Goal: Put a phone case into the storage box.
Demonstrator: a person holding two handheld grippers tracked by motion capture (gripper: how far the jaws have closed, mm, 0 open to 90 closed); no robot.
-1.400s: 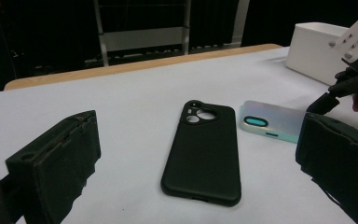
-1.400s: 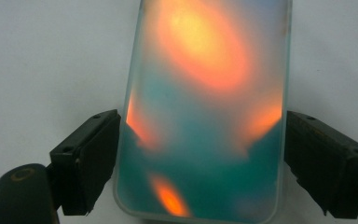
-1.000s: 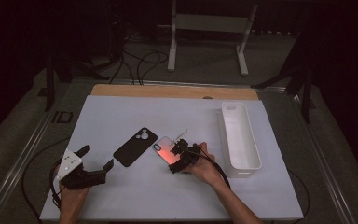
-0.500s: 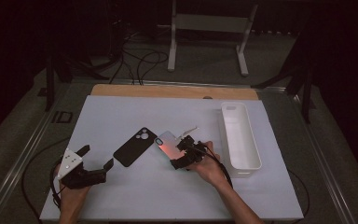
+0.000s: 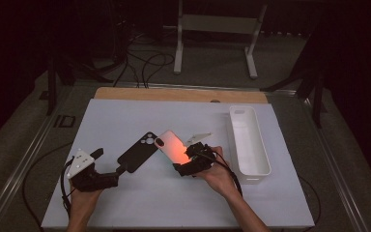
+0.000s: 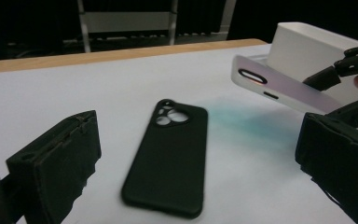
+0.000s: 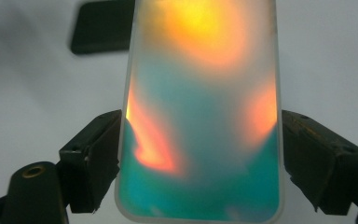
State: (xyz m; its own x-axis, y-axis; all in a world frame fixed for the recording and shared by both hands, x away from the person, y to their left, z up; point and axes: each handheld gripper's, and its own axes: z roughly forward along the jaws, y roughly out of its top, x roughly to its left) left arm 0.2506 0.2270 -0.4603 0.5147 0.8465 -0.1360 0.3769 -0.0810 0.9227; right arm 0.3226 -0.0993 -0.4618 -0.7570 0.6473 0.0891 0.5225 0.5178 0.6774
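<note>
A black phone case (image 5: 137, 151) (image 6: 170, 156) lies flat on the white table (image 5: 174, 116), camera cutout facing up. My right gripper (image 5: 188, 162) (image 7: 200, 158) is shut on the near end of an iridescent translucent phone case (image 5: 171, 146) (image 7: 205, 93), its jaws pressing the two long edges. That case hangs tilted above the table, just right of the black one, and appears lifted in the left gripper view (image 6: 284, 86). My left gripper (image 5: 108, 166) (image 6: 200, 154) stands open just short of the black case's near end, with nothing touching its jaws.
A long white tray (image 5: 265, 154) (image 6: 307, 46) stands at the table's right side, close behind the right hand. A wooden strip (image 5: 174, 94) borders the far edge. Cables trail off both grippers, and a metal stand (image 5: 217, 29) sits on the floor beyond.
The right gripper has risen with the iridescent case, lifting it off the table. The left gripper has edged right, closer to the black case, which has not moved.
</note>
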